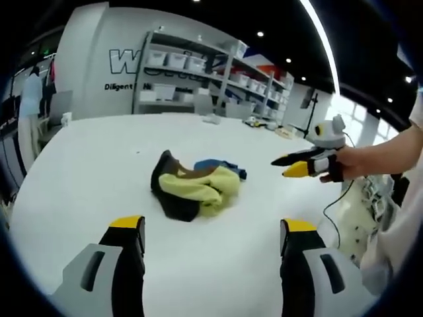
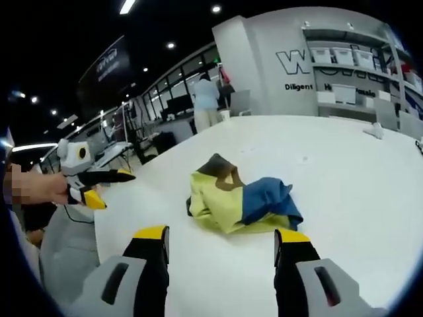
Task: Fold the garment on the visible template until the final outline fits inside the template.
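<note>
Left gripper view: left gripper (image 1: 211, 231) is seen at the bottom of the frame, jaws wide apart, nothing held. The garment (image 1: 193, 185) lies crumpled at frame centre on the white table (image 1: 86, 165), yellow, black, brown and blue (no template outline can be made out). At the right edge the right gripper (image 1: 292, 166) is held in a hand (image 1: 353, 162), well apart from the cloth.

Right gripper view: its own jaws rise at the bottom, apart and empty; the garment (image 2: 241, 201) sits just above them, centre frame. The left gripper (image 2: 112, 188) is seen at the left edge.

Step judged: folding not yet begun, approach only. Next move calls for an edge to be pinched and the heap spread flat.

Containers: bins on shelves (image 1: 198, 63) at upper centre, contents too small to tell.
</note>
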Tool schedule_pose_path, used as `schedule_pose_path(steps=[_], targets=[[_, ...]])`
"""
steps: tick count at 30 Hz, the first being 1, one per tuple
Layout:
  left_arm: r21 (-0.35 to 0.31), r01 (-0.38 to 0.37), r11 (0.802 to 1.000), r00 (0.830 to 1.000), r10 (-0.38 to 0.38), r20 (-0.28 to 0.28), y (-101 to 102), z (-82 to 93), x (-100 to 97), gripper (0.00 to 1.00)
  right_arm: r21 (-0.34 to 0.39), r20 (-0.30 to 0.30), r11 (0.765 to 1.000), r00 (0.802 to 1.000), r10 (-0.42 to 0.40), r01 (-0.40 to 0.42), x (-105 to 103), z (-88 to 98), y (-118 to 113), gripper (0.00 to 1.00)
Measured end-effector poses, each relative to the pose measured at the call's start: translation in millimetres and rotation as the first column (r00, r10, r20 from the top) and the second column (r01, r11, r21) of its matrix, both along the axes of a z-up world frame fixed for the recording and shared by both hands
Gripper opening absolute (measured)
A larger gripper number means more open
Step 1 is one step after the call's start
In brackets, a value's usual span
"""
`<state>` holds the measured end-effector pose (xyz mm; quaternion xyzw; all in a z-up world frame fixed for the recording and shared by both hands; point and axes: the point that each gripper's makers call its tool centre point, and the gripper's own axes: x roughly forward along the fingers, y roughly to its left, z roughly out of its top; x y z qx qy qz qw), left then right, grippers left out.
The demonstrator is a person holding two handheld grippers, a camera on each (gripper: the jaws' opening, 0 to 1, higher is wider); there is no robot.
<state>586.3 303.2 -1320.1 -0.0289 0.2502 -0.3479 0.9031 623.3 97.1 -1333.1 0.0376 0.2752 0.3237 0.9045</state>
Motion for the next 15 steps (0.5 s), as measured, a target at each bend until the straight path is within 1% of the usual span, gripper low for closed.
schedule_pose_path(steps=[5, 11, 14, 15], targets=[[-0.005, 0.016, 1.000, 1.000, -0.016, -0.002, -5.4, 0.9, 7.0, 0.79, -0.001, 0.004, 1.000, 1.000, 0.014, -0.014, 16.1, -0.3, 3.4, 0.53], [-0.001, 0.035, 0.999, 0.999, -0.035, -0.009, -8.3, -1.9, 14.1, 0.77, -0.009, 0.001, 1.000, 1.000, 0.017, -0.017, 42.4, -2.6, 3.7, 0.45], [-0.002, 0.034, 0.999, 0.999, -0.034, -0.011, -6.9, -1.8, 17.8, 0.76, -0.011, -0.001, 1.000, 1.000, 0.017, -0.017, 55.5, -2.9, 3.9, 0.39], [-0.002, 0.034, 0.999, 0.999, -0.034, -0.011, -6.6, -1.7, 18.6, 0.76, -0.012, -0.001, 1.000, 1.000, 0.016, -0.016, 59.3, -3.0, 3.7, 0.35]])
